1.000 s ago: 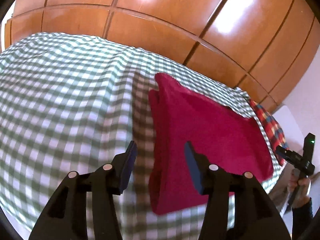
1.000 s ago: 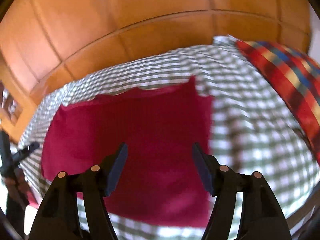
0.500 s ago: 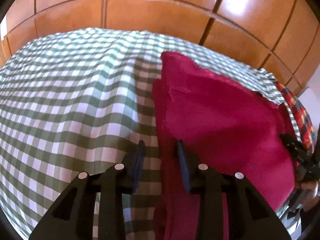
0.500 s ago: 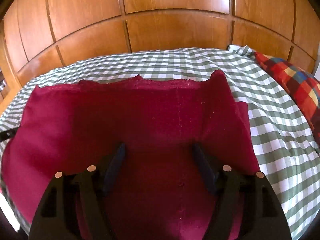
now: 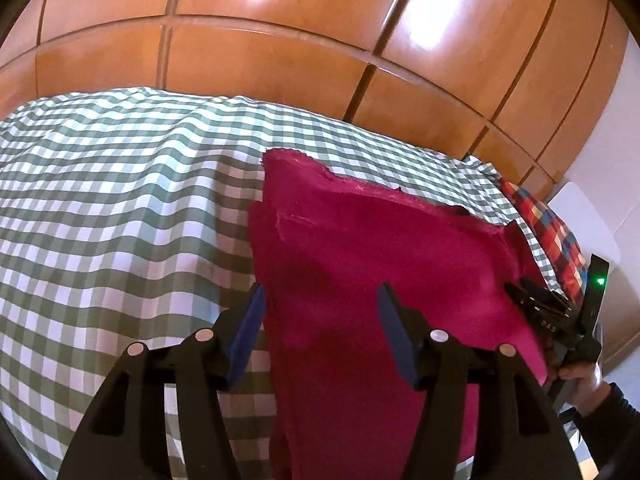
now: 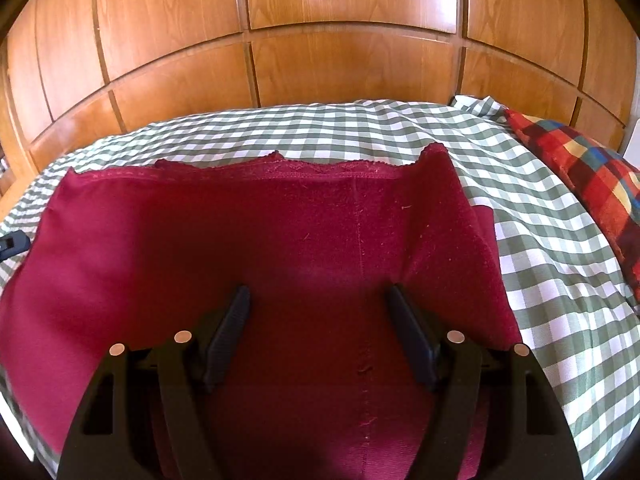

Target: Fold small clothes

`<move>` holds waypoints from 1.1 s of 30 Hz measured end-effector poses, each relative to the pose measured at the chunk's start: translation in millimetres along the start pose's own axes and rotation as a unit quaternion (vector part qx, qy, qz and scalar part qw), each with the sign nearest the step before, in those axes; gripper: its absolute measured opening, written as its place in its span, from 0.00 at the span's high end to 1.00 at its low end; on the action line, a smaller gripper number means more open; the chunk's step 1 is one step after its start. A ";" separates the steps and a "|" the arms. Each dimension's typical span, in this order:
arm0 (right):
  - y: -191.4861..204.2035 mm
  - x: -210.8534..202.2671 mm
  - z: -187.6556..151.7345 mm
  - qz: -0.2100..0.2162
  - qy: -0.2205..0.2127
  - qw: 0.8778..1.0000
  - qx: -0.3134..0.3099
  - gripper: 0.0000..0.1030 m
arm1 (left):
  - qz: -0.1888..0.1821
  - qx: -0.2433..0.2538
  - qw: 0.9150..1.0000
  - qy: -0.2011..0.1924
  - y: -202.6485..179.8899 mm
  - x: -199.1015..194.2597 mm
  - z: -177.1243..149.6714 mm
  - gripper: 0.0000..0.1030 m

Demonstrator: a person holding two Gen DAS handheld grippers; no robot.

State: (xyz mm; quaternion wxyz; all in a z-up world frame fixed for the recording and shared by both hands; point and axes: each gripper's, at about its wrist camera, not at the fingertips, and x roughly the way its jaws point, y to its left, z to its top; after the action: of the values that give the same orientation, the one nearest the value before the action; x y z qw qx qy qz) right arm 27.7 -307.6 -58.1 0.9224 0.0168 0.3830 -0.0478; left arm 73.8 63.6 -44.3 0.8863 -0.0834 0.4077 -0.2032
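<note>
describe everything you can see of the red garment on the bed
The red garment is a deep crimson, fleecy-looking cloth lying spread flat on the green checked bedspread. Its far edge is wavy with a stitched hem; a seam runs down it. One side edge looks doubled over. Both grippers hover open above it.

Bed covered with green-and-white checked sheet [image 6: 540, 240], slightly wrinkled. Behind it, glossy orange-brown wood-panelled wall [image 6: 340, 68] with grooved seams, bright light glare on upper panels. Red, blue, yellow plaid pillow [image 6: 592, 172] at bed's right end. Pale wall strip [image 5: 624, 120] at far right.
</note>
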 end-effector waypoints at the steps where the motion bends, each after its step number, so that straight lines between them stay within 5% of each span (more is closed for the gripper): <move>1: 0.1 0.2 0.0 0.000 0.000 1.000 0.000 0.31 | 0.001 0.002 1.000 0.001 0.0 0.1 -0.8 0.44; 8: -2.5 0.3 -1.0 0.003 -0.004 1.000 0.000 0.31 | 0.002 0.012 1.000 0.015 -1.3 9.0 -3.1 0.49; 16: -3.1 -0.8 -1.7 0.004 -0.008 1.000 0.002 0.31 | -0.009 0.002 0.999 0.043 3.8 22.2 -4.9 0.77; 23: -0.7 -6.9 6.1 0.000 0.018 1.000 0.000 0.31 | -0.081 -0.070 0.993 0.047 19.2 24.2 -10.7 0.88; 28: -16.6 -34.3 11.0 0.024 0.021 0.998 0.048 0.31 | -0.158 -0.153 0.975 0.025 28.4 9.1 -12.3 0.89; 33: -44.3 -64.4 2.2 0.037 -0.003 0.996 0.083 0.31 | -0.207 -0.154 0.966 -0.009 1.2 -19.9 4.2 0.89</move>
State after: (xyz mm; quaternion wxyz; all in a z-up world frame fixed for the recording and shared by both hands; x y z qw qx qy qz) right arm -20.4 -346.9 -10.7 0.9200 0.1075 0.3742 -0.0456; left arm 65.7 73.2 -28.2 0.8053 -0.3029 0.3998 -0.3161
